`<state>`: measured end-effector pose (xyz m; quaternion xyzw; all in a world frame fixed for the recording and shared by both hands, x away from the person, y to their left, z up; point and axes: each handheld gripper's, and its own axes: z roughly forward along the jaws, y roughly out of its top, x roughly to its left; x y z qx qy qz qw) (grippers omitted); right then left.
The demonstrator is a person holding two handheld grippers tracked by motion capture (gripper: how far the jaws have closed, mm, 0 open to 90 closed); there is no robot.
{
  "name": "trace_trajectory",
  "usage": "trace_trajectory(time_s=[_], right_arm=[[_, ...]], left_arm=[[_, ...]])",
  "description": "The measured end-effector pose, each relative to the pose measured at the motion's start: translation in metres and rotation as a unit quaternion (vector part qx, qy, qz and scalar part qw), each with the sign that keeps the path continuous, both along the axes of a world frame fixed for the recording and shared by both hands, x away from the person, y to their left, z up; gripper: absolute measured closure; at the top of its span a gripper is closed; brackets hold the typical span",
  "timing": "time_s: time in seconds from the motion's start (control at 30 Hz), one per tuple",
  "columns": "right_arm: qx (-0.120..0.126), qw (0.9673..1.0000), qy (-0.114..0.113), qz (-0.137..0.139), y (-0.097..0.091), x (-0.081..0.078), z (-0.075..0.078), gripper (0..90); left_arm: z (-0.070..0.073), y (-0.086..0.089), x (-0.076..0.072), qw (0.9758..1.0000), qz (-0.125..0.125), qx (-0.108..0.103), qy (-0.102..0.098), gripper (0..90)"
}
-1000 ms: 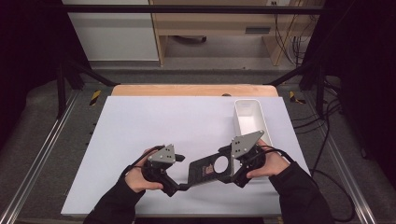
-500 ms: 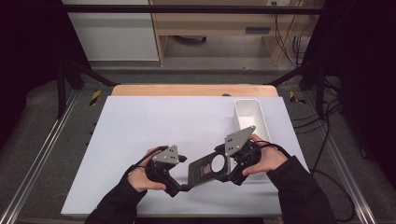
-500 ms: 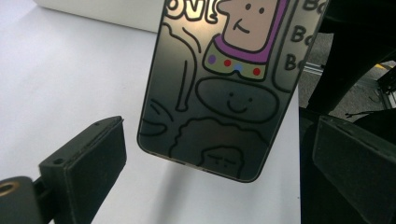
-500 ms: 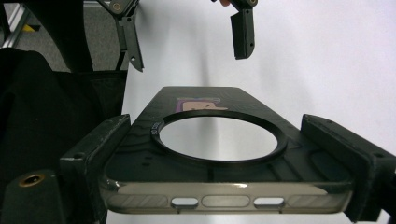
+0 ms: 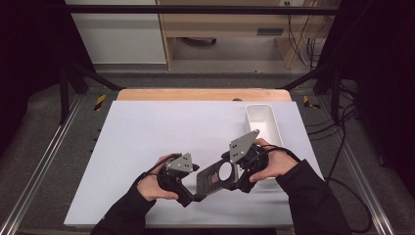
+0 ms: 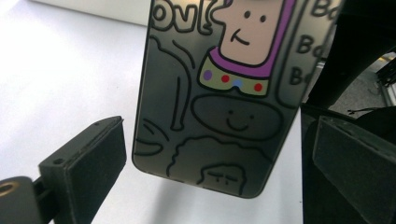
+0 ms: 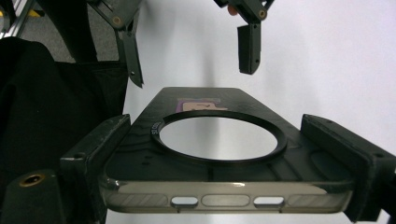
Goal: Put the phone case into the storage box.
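A smoky translucent phone case (image 5: 214,177) with a cartoon print and a black ring is held just above the white table (image 5: 161,132). My right gripper (image 5: 237,177) is shut on it; in the right gripper view its jaws clamp the case (image 7: 135,158) by both long sides. My left gripper (image 5: 195,195) is open at the other end. In the left gripper view the printed case (image 6: 215,116) hangs between the two spread pads (image 6: 88,158) without touching them. Farther off in the right gripper view, the left gripper (image 7: 191,56) stands open over the case's far end.
A white rectangular bin (image 5: 264,125) stands at the table's right side, just beyond my right hand. A wooden edge (image 5: 195,94) borders the table's far side, and metal frame rails (image 5: 44,161) run along left and right.
My right gripper has shifted a little left and tilted up with the case in it. The left hand has hardly moved.
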<state>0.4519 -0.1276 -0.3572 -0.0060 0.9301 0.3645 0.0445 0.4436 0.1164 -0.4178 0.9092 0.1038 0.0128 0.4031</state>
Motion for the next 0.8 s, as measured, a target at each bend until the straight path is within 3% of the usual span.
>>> trace_trajectory(time_s=[0.23, 0.5, 0.8], right_arm=[[-0.015, 0.9999, -0.001, 0.007, 0.006, 0.001, 0.003, 11.9], [-0.032, 0.9993, 0.001, 0.018, 0.015, 0.001, 0.003, 12.0], [-0.049, 0.9985, -0.003, 0.024, 0.021, -0.001, 0.005, 12.0]], left_arm=[[-0.002, -0.006, 0.001, 0.9997, -0.016, 0.015, 0.008, 2.7], [-0.001, -0.012, 0.001, 0.9986, -0.03, 0.043, 0.002, 2.7], [0.004, -0.023, 0.004, 0.9955, -0.043, 0.085, -0.003, 2.9]])
